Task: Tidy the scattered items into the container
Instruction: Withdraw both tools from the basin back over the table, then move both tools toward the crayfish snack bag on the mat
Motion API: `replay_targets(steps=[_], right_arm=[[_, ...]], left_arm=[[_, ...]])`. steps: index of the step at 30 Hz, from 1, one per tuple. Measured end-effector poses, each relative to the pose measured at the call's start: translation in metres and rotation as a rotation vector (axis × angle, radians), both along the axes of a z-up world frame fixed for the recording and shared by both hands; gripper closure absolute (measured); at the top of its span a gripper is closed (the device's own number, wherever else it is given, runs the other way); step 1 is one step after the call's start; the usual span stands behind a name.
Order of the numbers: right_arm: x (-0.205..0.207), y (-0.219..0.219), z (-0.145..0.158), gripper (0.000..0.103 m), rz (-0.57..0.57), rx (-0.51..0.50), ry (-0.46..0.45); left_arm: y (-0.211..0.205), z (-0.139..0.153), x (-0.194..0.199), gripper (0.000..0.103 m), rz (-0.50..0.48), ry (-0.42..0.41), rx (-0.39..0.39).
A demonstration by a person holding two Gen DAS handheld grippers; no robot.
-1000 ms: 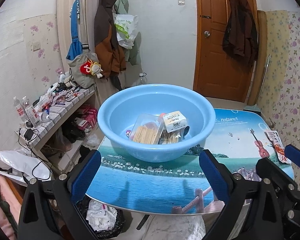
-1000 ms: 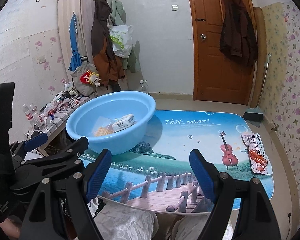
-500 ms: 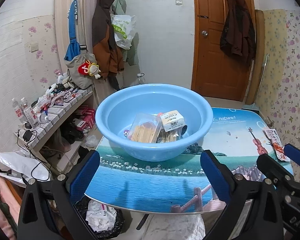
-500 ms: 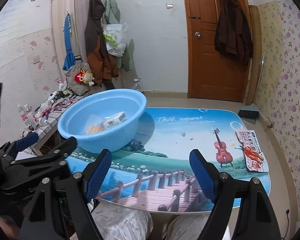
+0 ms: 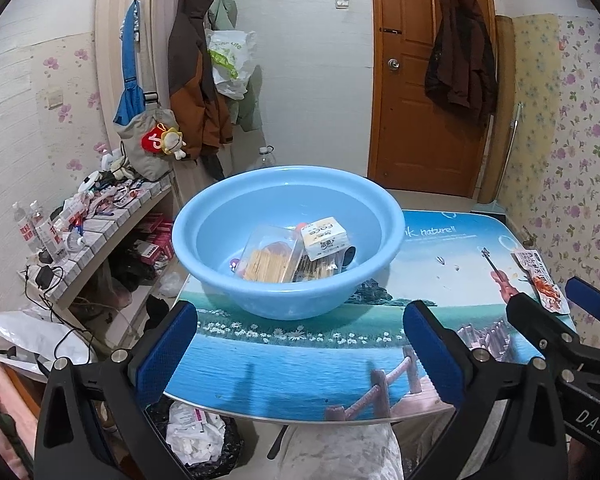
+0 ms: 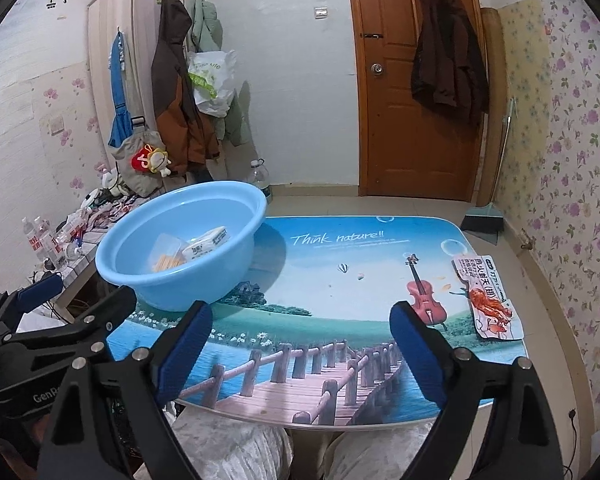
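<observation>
Nearest the cameras, the left tool [image 5: 300, 344] is seen spread wide with nothing between its pads, held at the near edge of the bench [image 6: 340, 280]. The right tool [image 6: 300, 344] is likewise empty — its jaws are opening. Just beyond the left tool, a blue basin [image 5: 288, 240] stands on the bench; a clear box of sticks [image 5: 270, 258] and a small white carton [image 5: 326, 238] are noted inside it. Well to the right of the basin, near the bench's right edge, one snack packet [image 6: 486, 298] lies flat — outside the basin.
</observation>
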State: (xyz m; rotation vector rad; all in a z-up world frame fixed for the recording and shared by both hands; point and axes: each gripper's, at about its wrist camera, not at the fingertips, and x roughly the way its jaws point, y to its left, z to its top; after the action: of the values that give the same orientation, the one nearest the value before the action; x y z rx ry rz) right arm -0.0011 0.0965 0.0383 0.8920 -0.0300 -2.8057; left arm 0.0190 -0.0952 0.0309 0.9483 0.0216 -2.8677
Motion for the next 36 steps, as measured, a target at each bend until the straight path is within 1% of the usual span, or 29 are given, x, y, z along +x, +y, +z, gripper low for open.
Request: replay_targets(steps=[4, 6, 11, 15, 19, 23, 36], right_arm=[[-0.001, 0.002, -0.001, 0.011, -0.006, 0.004, -0.003], [-0.001, 0.004, -0.003, 0.007, -0.012, 0.010, -0.007], [-0.003, 0.008, -0.005, 0.005, -0.027, 0.008, -0.018], [-0.005, 0.013, -0.006, 0.002, -0.039, -0.002, -0.023], [-0.006, 0.018, -0.008, 0.002, -0.052, -0.005, -0.032], [-0.008, 0.023, -0.010, 0.000, -0.059, -0.029, -0.052], [-0.009, 0.025, -0.015, 0.000, -0.061, -0.027, -0.057]], left_arm=[[0.000, 0.002, 0.001, 0.000, -0.001, 0.004, 0.002], [0.000, 0.002, 0.002, 0.000, -0.004, 0.005, 0.005], [0.004, 0.002, 0.002, 0.000, -0.026, 0.000, 0.004], [0.007, 0.002, 0.002, 0.000, -0.037, 0.001, 0.004], [0.009, 0.003, 0.003, 0.000, -0.047, 0.005, 0.000], [0.011, 0.003, 0.003, 0.000, -0.052, 0.000, 0.000], [0.019, 0.000, 0.001, 0.000, -0.067, -0.010, -0.009]])
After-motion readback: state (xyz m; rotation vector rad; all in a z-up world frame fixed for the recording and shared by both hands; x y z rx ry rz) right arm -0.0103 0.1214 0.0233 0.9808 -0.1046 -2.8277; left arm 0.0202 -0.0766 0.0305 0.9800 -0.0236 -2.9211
